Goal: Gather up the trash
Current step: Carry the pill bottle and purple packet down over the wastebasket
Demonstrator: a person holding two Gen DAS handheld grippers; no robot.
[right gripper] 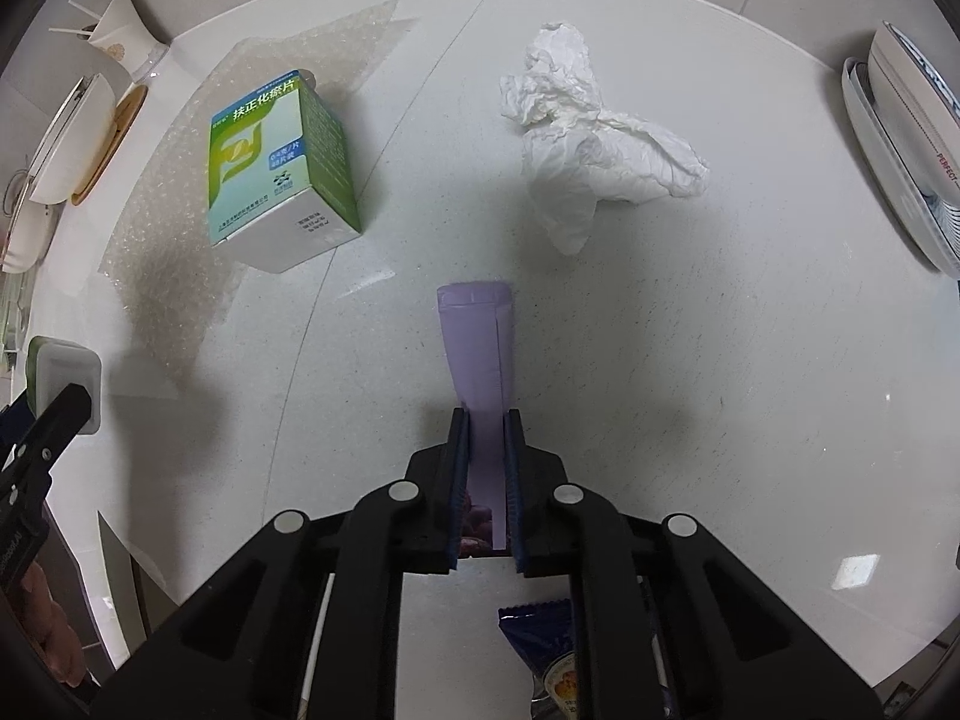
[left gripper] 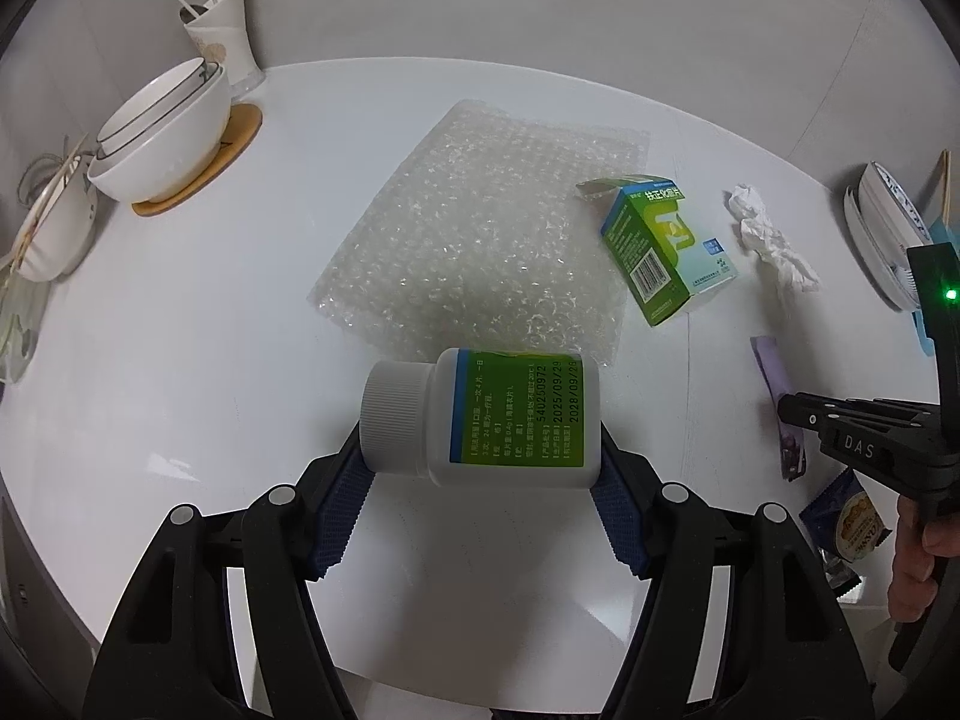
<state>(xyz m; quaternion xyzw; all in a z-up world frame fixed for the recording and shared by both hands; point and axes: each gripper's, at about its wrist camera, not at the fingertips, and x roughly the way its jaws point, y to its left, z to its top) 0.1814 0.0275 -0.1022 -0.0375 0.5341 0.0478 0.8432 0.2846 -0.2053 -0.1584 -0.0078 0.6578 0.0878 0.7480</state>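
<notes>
Left wrist view, pill bottle clamped sideways by left gripper above round white desk, purple sachet pinched in nearly closed right gripper, open desk ahead, tissue beyond.

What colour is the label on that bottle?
Green with a blue edge, on the white bottle the left gripper holds; left wrist view.

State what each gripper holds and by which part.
Left gripper: white pill bottle, clamped end to end, cap and base. Right gripper: purple sachet, pinched at its near end.

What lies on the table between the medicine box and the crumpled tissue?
Nothing: between the medicine box and the crumpled tissue the table is bare, seen in the right wrist view.
</notes>
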